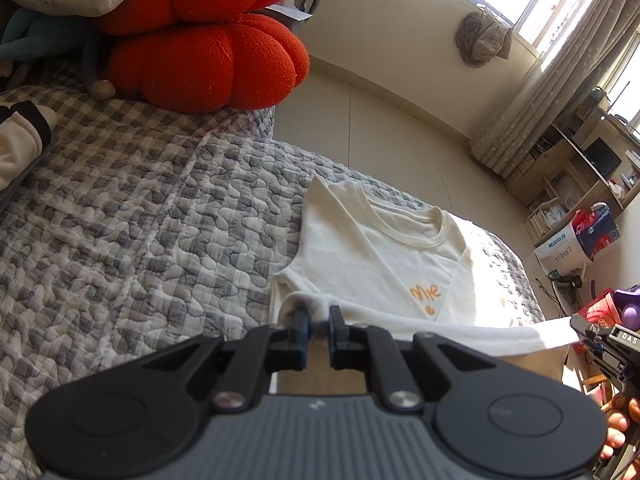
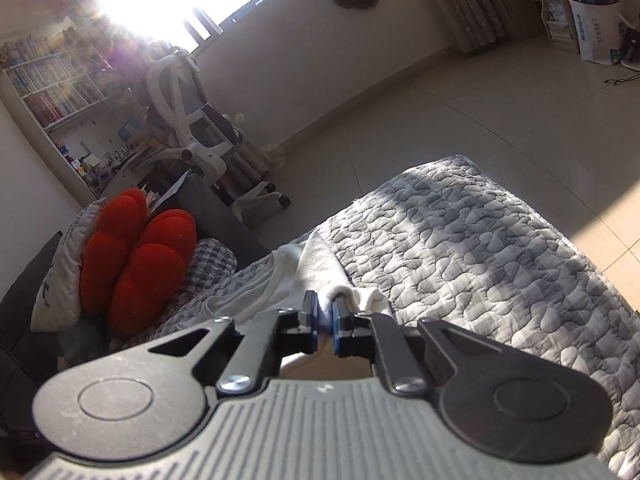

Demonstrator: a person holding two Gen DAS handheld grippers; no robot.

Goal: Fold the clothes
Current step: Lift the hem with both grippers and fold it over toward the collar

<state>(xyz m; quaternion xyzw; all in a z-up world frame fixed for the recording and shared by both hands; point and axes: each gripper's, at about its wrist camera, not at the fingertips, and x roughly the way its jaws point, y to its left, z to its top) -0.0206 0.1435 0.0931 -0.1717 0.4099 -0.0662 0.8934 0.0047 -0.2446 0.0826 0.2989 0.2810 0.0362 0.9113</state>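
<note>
Pinching the cream T-shirt point(image 1: 372, 248) hem (lifted off the quilt point(image 1: 140, 220)), left gripper point(image 1: 319, 322) and right gripper point(image 2: 326, 312) clamp shut.

Left hand-held gripper point(image 1: 319, 322) clamped on cream T-shirt point(image 1: 380, 248) hem over checked quilt point(image 1: 140, 220)

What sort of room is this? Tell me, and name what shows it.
Probably a lived-in bedroom or study at home: a quilted checked cover with orange pumpkin cushions, a full bookshelf beside a white office chair, and curtains at a sunny window.
</note>
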